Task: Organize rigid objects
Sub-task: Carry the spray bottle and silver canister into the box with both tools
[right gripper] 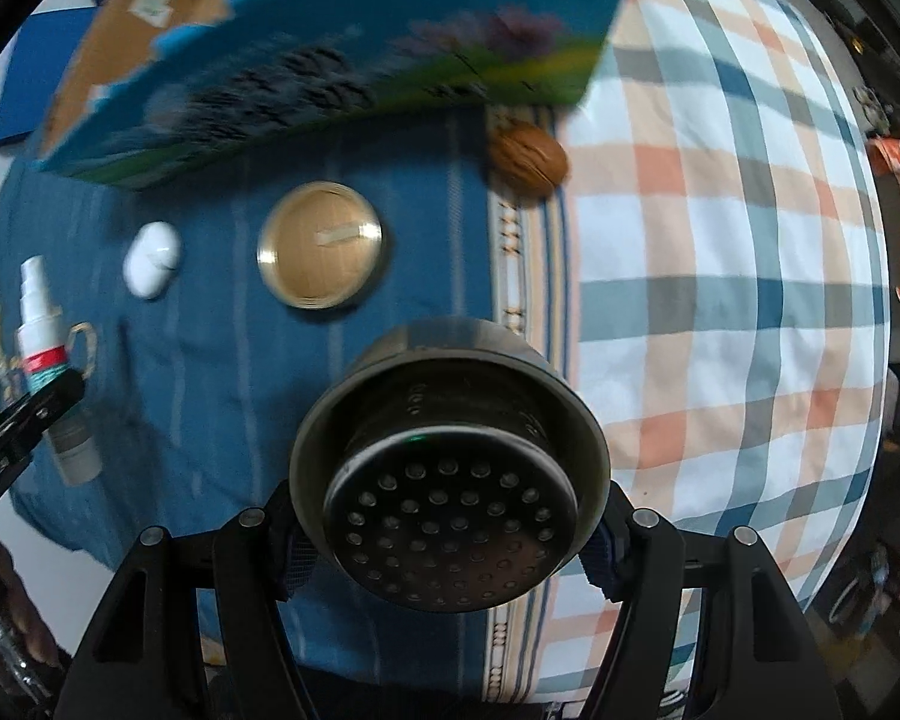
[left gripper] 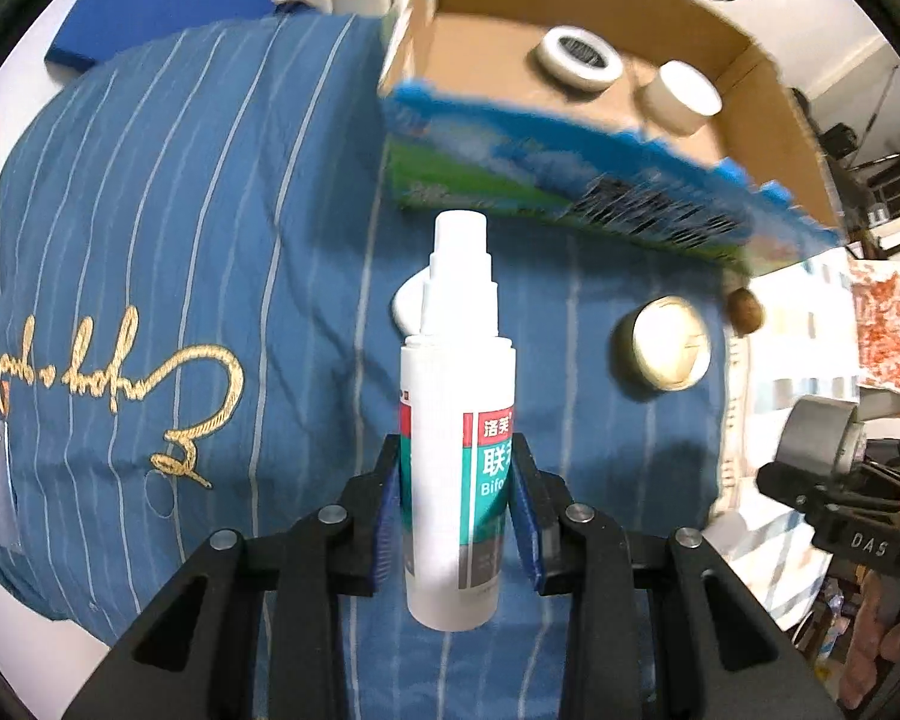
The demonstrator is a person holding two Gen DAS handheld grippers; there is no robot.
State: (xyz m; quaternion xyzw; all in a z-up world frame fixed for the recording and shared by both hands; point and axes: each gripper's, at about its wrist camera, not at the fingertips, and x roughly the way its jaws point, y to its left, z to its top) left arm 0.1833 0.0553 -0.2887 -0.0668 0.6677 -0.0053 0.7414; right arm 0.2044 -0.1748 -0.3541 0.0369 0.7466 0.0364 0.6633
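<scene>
Holding tight, the left gripper (left gripper: pixel 457 498) has its two blue pads pressed on both sides of a white spray bottle (left gripper: pixel 457 468). The bottle stands up straight between the fingers, above the blue striped cloth (left gripper: pixel 180 240). It has a clear cap on top and a red and green label with writing on it.

The right gripper (right gripper: pixel 450 540) is squeezed around a round metal strainer (right gripper: pixel 450 480). The strainer is dark grey, with lots of small holes in its flat end, and that end faces the camera. It is up over the edge where the blue cloth meets a checked cloth (right gripper: pixel 720 300).

On the blue cloth lie a round gold tin (right gripper: pixel 321 245), a small white earbud case (right gripper: pixel 152 259) and a walnut (right gripper: pixel 529 161). They sit near the cardboard box (left gripper: pixel 660 192), which has a blue and green picture on its side. Inside the box are a roll of white tape (left gripper: pixel 579 60) and a white jar (left gripper: pixel 681 96).
</scene>
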